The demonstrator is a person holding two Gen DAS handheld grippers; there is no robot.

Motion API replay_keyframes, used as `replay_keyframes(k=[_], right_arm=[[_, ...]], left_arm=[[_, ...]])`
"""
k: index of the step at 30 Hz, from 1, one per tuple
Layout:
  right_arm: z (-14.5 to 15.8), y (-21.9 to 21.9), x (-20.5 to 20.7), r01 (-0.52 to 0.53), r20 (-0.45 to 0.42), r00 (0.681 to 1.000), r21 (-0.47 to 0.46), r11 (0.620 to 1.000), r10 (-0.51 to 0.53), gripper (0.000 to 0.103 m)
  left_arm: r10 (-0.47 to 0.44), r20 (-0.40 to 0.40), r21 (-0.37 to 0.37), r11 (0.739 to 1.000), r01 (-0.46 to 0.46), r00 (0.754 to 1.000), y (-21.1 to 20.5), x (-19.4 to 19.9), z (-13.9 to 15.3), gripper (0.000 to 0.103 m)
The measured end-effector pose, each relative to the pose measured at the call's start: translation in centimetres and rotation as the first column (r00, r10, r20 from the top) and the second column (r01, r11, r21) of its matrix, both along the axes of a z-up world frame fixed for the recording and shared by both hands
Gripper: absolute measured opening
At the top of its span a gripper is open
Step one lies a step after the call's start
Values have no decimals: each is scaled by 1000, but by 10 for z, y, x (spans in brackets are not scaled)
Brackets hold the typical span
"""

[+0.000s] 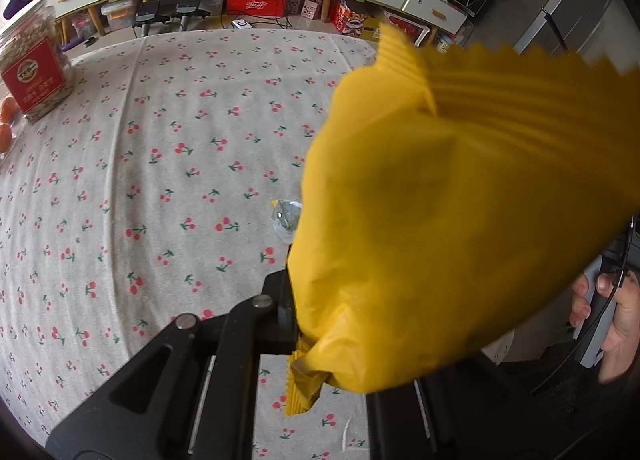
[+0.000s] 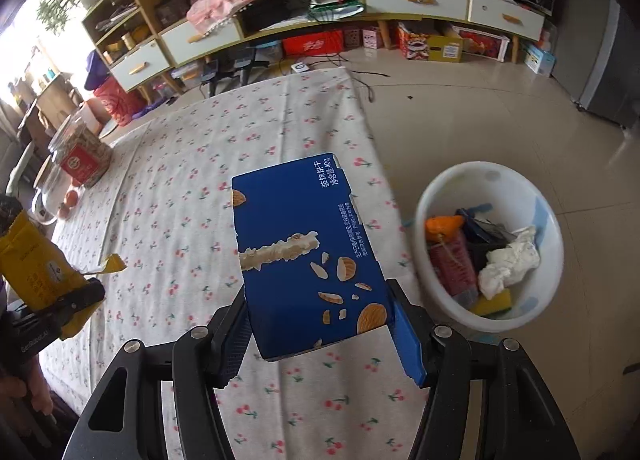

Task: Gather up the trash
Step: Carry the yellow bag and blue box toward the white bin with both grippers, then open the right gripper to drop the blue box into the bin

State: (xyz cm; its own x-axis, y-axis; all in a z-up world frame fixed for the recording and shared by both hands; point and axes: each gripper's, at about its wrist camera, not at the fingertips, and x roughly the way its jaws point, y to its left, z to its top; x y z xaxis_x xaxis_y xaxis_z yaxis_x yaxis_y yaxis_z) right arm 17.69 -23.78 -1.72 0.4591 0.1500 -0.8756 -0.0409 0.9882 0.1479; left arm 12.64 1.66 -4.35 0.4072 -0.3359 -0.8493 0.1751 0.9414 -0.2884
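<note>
While the surface (image 2: pixel 224 147) with its cherry cloth fills most of both views, the white bin (image 2: pixel 490 244) sits on the floor at the right of the right wrist view, already holding a white tissue, a yellow sponge and other scraps. The right gripper (image 2: pixel 320 344) points steeply down from the bottom of its frame. Its jaws are closed on the blue box (image 2: pixel 308 256) from both sides. The box hangs above the cloth, left of the bin, and its long side runs from the jaws up toward the top of the frame.

In the left wrist view, the left gripper (image 1: pixel 296 340) also tilts down. Its jaws pinch one crimped end of the yellow wrapper (image 1: pixel 460 219). The wrapper fans out toward the upper right. A hand (image 1: pixel 612 320) shows at the right edge. A jar (image 1: pixel 34 67) with a red label stands at the upper left.
</note>
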Motion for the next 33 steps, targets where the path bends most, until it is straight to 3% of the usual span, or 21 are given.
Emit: replay_keyframes(k=[8, 14, 19, 23, 26, 33], right_arm=[[-9, -103, -4, 187, -24, 982, 14, 982, -187, 63], [-24, -154, -1, 280, -53, 959, 52, 959, -277, 63], [-37, -170, 9, 321, -77, 946, 106, 941, -314, 64], [-40, -174, 11, 336, -84, 941, 124, 934, -327, 77], [-37, -181, 8, 338, -73, 941, 132, 932, -331, 78], [-23, -206, -16, 397, -57, 917, 73, 915, -394, 78]], left_arm=[[-101, -5, 0, 995, 101, 995, -71, 18, -1, 10], [-173, -9, -20, 985, 173, 985, -129, 35, 0, 10], [-221, -16, -29, 975, 220, 975, -166, 50, 1, 10], [-258, -12, -26, 966, 257, 966, -188, 61, 4, 10], [-282, -17, -34, 959, 281, 959, -204, 69, 4, 10], [-355, -32, -30, 935, 354, 934, -257, 84, -6, 10]])
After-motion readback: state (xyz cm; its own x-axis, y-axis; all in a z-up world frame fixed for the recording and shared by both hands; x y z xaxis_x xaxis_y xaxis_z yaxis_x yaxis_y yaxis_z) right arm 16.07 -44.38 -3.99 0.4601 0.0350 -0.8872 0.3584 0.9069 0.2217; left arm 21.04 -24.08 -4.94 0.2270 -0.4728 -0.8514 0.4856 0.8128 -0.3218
